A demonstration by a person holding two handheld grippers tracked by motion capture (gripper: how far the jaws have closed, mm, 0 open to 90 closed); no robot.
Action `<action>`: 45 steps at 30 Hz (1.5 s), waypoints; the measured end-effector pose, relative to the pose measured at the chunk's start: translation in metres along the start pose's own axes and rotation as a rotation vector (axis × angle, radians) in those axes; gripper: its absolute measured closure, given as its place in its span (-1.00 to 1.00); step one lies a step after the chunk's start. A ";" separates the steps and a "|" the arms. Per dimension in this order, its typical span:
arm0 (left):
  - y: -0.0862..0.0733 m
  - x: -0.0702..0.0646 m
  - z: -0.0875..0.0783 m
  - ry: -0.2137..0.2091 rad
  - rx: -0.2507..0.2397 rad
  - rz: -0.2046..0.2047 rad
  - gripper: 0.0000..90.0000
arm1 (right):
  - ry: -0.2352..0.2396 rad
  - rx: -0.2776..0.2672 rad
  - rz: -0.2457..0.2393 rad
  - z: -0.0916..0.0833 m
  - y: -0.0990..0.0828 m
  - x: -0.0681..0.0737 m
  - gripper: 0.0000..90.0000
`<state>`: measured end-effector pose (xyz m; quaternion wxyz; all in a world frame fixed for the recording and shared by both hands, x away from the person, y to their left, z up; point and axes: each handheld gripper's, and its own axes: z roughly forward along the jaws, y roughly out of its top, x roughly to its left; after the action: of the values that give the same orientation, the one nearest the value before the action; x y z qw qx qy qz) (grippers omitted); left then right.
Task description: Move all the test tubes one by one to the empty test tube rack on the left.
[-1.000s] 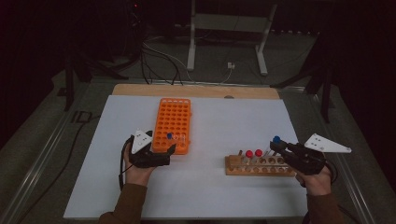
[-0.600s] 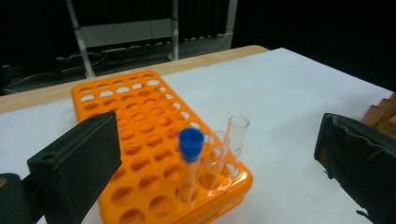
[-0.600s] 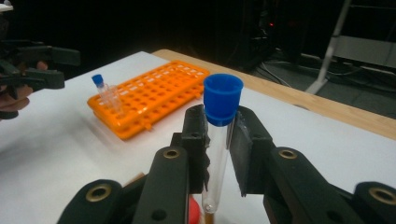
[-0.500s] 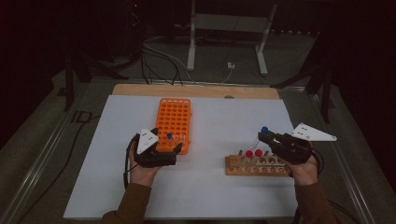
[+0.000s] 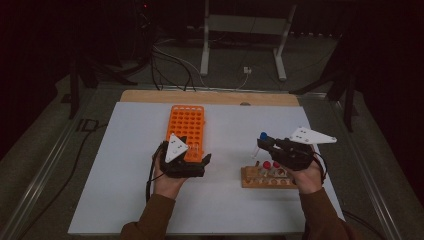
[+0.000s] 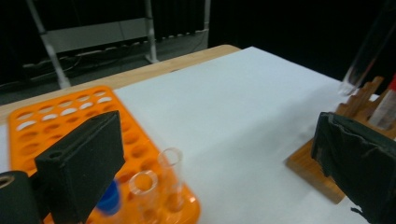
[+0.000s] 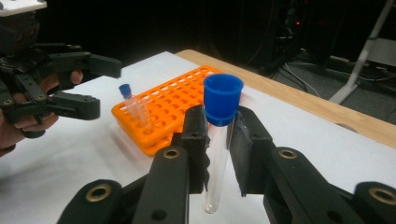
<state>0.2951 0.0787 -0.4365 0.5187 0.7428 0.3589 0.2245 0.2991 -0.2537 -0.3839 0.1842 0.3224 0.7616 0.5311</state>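
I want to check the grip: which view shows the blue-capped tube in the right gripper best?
The right gripper view: the blue-capped tube stands close between the right gripper's pads. The high view shows it small. The left gripper view shows a blurred clear tube at its top right edge, likely its lower part.

A clear test tube [image 7: 217, 154] with a blue cap [image 7: 222, 98] stands nearly upright, clamped between the right gripper [image 7: 218, 140] pads, raised above the white tabletop [image 5: 125, 200] beside the wooden rack [image 5: 267, 177]

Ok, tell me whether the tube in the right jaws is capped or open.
Capped: the tube carries a blue cap above the right gripper.
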 end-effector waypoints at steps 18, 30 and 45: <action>0.014 -0.040 0.028 -0.107 0.022 0.047 -0.82 | 0.048 0.015 0.008 0.025 0.004 0.019 0.70; 0.020 -0.056 0.037 -0.214 0.009 0.084 0.06 | 0.093 0.026 -0.001 0.035 0.003 0.031 0.69; 0.021 -0.053 0.037 -0.273 0.012 0.087 0.70 | 0.116 0.044 -0.022 0.039 0.001 0.037 0.68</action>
<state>0.2938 0.0115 -0.4286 0.5482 0.7843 0.2538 0.1414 0.2971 -0.2010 -0.3950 0.1384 0.2868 0.7858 0.5301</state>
